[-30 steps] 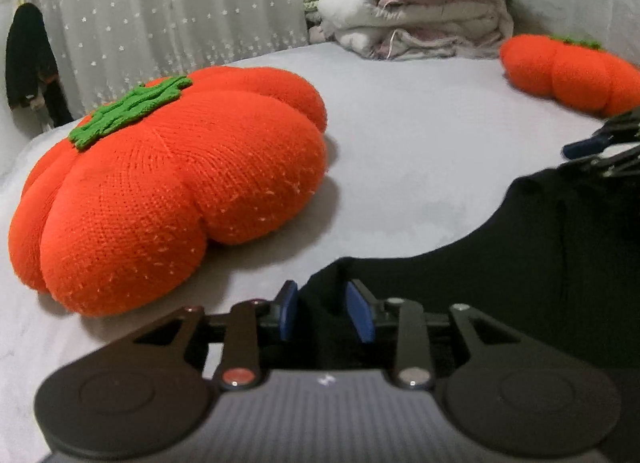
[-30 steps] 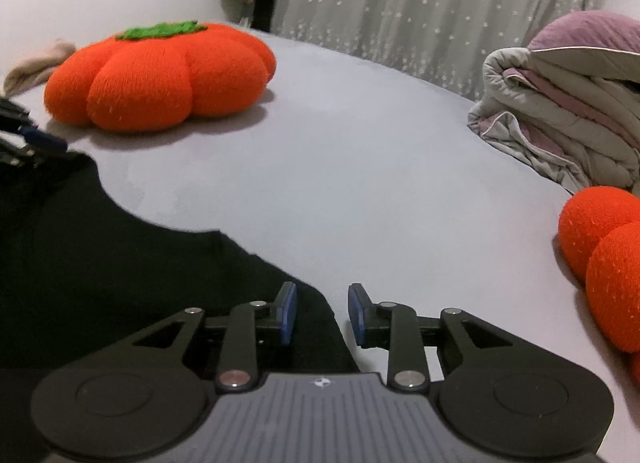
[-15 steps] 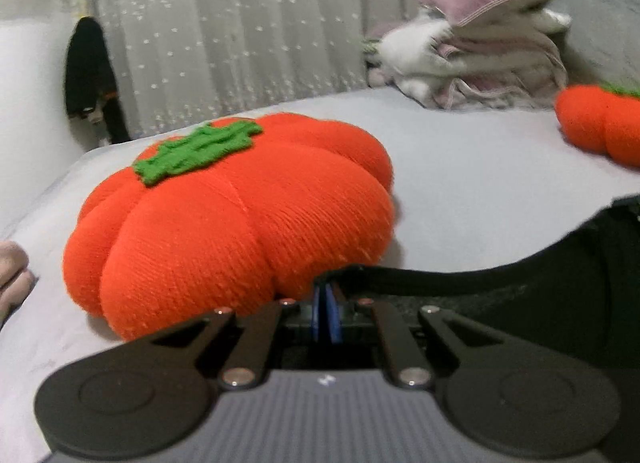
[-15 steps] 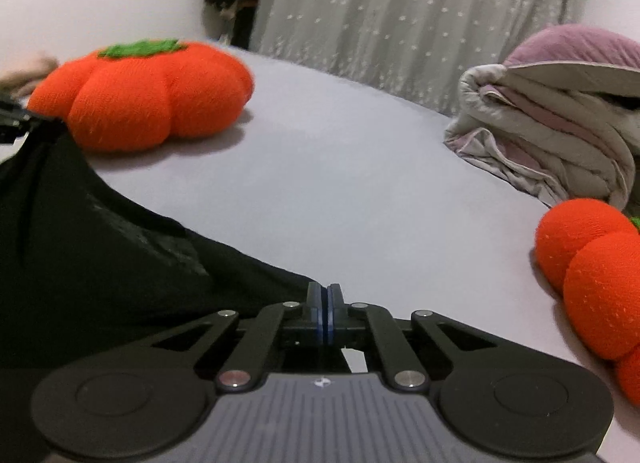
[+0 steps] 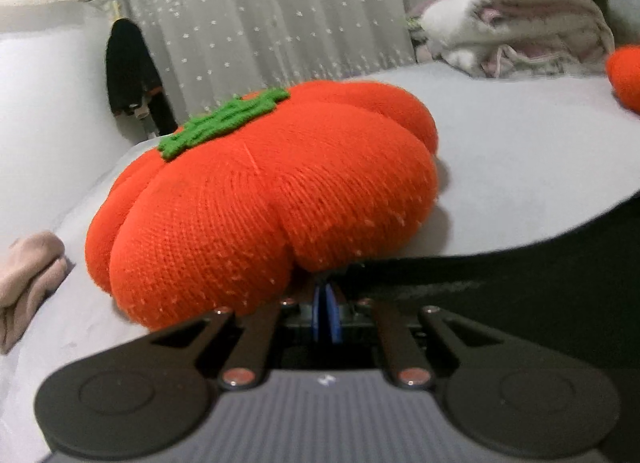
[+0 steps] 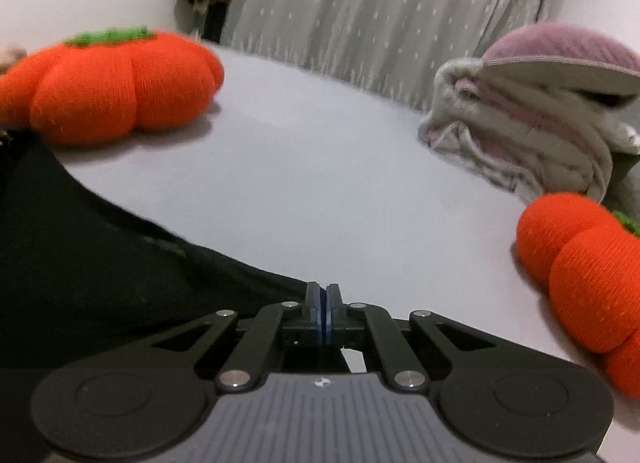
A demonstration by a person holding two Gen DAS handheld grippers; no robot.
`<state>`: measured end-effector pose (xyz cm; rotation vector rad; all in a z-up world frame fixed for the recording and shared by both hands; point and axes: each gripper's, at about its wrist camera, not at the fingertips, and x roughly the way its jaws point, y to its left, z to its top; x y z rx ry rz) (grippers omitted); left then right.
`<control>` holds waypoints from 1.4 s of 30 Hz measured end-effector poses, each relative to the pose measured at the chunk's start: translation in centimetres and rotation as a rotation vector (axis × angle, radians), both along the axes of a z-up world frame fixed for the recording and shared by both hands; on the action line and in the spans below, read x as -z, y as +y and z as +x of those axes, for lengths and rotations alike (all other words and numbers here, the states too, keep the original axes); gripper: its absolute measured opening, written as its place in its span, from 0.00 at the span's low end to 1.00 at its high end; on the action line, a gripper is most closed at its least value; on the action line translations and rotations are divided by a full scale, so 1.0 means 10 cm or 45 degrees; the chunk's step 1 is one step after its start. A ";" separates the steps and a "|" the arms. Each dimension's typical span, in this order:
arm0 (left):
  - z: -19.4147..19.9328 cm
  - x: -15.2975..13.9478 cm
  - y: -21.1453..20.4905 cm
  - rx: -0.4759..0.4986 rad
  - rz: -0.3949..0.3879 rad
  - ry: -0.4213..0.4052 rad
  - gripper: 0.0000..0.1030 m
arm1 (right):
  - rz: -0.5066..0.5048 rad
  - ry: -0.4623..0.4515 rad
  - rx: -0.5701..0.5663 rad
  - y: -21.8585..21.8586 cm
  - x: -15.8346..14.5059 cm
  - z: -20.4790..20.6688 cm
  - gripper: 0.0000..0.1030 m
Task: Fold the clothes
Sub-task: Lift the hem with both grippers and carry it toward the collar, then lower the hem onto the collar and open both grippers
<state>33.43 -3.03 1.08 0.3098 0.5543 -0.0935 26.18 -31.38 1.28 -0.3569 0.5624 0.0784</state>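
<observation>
A black garment [image 5: 520, 295] hangs stretched between my two grippers above the grey bed. My left gripper [image 5: 325, 295] is shut on one corner of it, and the cloth runs off to the right in the left wrist view. In the right wrist view the same black garment [image 6: 100, 255] spreads to the left, with my right gripper [image 6: 322, 295] shut on its other corner. The top edge sags between the two grips. The lower part of the garment is hidden below both views.
A big orange pumpkin cushion [image 5: 272, 215] lies just beyond the left gripper, also seen in the right wrist view as the pumpkin cushion [image 6: 112, 87]. A second orange cushion [image 6: 588, 279] lies at the right. Folded bedding [image 6: 528, 119] is piled at the back. A beige cloth [image 5: 28, 279] lies at the far left.
Both grippers went from open to shut on the black garment's corners, then lifted it off the bed; the views now sit closer to the cushions.
</observation>
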 end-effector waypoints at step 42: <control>-0.19 0.02 -0.28 0.174 0.315 -0.138 0.76 | 0.388 0.211 0.290 -1.16 -0.10 -1.00 0.36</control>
